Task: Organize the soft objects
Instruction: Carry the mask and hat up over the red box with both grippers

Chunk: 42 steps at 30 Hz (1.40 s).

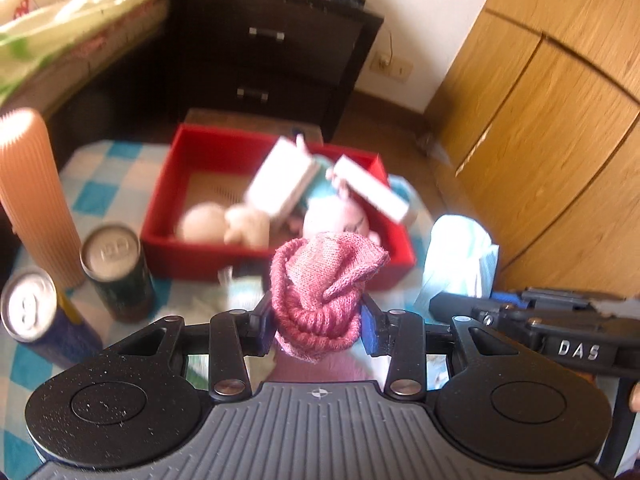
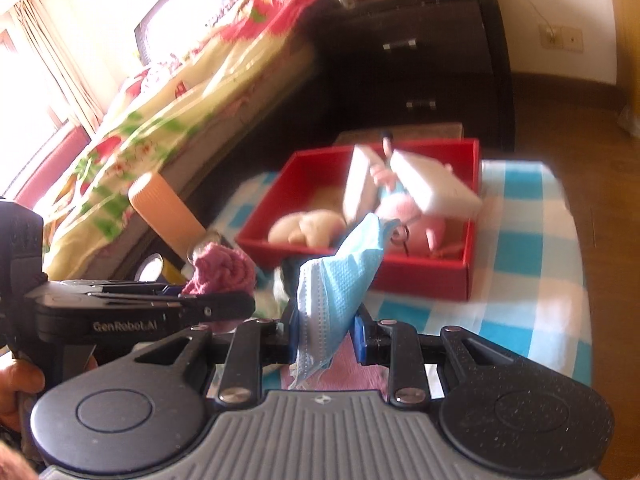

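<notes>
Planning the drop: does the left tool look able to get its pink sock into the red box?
Probably yes: the left tool holds the pink sock just before the open-topped red box.

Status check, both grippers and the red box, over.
Left gripper shut on pink sock. Right gripper shut on blue mask. Red box ahead, toys inside. Path open.

Right gripper [image 2: 325, 330]: fingers closed on a blue face mask [image 2: 340, 276], which sticks up between them.
Left gripper [image 2: 224, 300]: just left of the right one, clamped on a bunched pink knit sock [image 2: 224, 270].
Red box [image 2: 424, 272]: ahead of both grippers on the blue-checked cloth [image 2: 528, 248]; holds cream and pink plush toys [image 2: 308, 228] and two white boxes [image 2: 436, 188].
Orange ribbed cylinder [image 2: 164, 212]: ahead-left, beyond the sock.
</notes>
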Available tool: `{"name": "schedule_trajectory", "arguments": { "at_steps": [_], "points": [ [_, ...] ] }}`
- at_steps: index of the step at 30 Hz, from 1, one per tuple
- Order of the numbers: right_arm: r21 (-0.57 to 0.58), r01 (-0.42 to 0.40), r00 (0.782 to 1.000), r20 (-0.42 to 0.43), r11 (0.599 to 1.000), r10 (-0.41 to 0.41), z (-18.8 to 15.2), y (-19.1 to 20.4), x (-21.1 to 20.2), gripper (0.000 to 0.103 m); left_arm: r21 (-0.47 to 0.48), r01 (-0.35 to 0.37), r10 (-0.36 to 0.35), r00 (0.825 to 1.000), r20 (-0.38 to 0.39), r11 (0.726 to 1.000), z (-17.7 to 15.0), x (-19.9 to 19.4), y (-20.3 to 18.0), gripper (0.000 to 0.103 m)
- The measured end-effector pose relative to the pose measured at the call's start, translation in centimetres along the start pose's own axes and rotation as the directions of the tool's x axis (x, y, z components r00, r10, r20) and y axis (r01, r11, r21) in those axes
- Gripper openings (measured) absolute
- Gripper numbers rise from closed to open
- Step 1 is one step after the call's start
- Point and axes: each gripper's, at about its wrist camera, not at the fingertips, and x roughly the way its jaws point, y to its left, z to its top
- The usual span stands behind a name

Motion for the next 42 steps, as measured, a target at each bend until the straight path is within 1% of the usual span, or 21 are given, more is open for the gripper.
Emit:
{"name": "schedule_trajectory", "arguments": {
  "at_steps": [6, 10, 17, 23, 31, 36, 42],
  "points": [
    [-0.028, -0.005, 0.998, 0.057, 1.0, 0.006, 1.5, 1.2, -0.8, 0.005, 0.004, -0.002, 0.002, 0.999, 0.053, 1.0, 1.4, -0.7, -0.7, 0.042],
    [-0.037, -0.014, 0.996, 0.083, 0.999, 0.017, 2.2, 1.8, -0.9, 0.005, 0.015, -0.016, 0.015, 0.998, 0.069, 1.0, 1.8, -0.6, -0.9, 0.042],
    [-0.059, 0.0, 0.993, 0.115, 0.998, 0.007, 3.1, 2.3, -0.8, 0.005, 0.028, -0.046, 0.043, 0.994, 0.104, 0.999, 2.9, -0.5, -1.5, 0.043],
    [-0.045, -0.002, 0.99, 0.144, 0.999, 0.008, 4.3, 2.1, -0.5, 0.005, 0.031, -0.091, 0.086, 0.987, 0.134, 0.995, 4.1, 0.1, -1.6, 0.043],
    [-0.03, 0.009, 0.988, 0.157, 1.0, -0.005, 5.6, 1.6, 0.7, 0.005, 0.026, -0.152, 0.147, 0.978, 0.152, 0.988, 5.7, 1.4, -1.1, 0.043],
    [-0.028, 0.024, 0.987, 0.158, 0.999, -0.019, 6.4, 1.3, 1.9, 0.005, 0.037, -0.204, 0.196, 0.968, 0.157, 0.978, 6.5, 2.5, -1.0, 0.044],
    [-0.046, 0.062, 0.985, 0.161, 0.997, -0.054, 7.2, 1.3, 3.3, 0.005, 0.056, -0.274, 0.263, 0.953, 0.151, 0.96, 7.3, 4.5, -0.7, 0.044]
  ]
}}
